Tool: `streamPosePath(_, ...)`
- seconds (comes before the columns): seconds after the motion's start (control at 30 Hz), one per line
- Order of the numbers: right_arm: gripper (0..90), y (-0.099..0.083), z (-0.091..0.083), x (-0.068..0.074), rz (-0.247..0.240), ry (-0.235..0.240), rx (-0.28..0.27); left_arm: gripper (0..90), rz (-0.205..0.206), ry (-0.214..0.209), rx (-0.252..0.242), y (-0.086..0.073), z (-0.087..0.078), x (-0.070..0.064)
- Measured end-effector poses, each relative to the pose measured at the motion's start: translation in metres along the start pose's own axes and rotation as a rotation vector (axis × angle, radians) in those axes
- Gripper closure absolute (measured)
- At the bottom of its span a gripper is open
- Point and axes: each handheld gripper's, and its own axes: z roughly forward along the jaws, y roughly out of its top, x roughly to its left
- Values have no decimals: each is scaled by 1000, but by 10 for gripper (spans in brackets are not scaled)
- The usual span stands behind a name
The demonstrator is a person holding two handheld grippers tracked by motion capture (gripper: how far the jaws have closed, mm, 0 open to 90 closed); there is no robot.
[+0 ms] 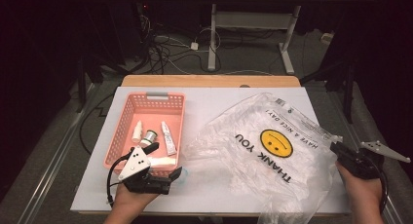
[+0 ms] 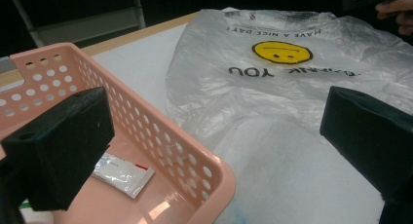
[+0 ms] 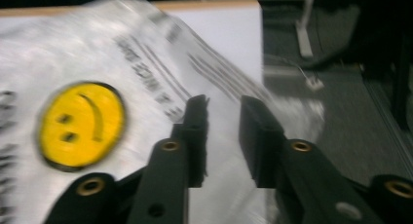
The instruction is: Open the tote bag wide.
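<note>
A pink perforated basket [image 1: 124, 121] stands on the left of the white table top. It holds a small bottle [image 1: 137, 131], a round jar [image 1: 149, 136], a tube [image 1: 168, 138] and a flat white sachet [image 2: 124, 173]. My left gripper [image 1: 164, 161] is open wide at the basket's [image 2: 146, 117] near right corner, one jaw above the inside and the other outside over the table. A clear plastic bag [image 1: 234, 151] with a yellow smiley and "THANK YOU" lies flat on the right. My right gripper [image 1: 336, 148] is at the bag's right edge. Its jaws stand a little apart over the bag [image 3: 58, 53].
The white sheet [image 1: 146, 195] covers a wooden table whose far edge [image 1: 209, 81] shows. Beyond it are a desk frame [image 1: 212, 39] and loose cables on the floor. The floor drops away right of the table [image 3: 341, 87].
</note>
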Motion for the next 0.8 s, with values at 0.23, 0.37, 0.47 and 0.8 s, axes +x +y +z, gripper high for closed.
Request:
streamPosePath(0.23,645,22,-21,66,-145,221,-45,0,-29,10,-6,-4,2,1)
streamPosePath(0.37,585,14,-12,105,-205,311,9,0,-39,11,-10,-5,0,1)
streamPosePath(0.47,580,4,-5,132,-247,370,51,0,-39,11,-18,-5,-1,1)
streamPosePath(0.8,603,-29,18,195,-403,525,202,0,-42,13,-23,-5,-1,1)
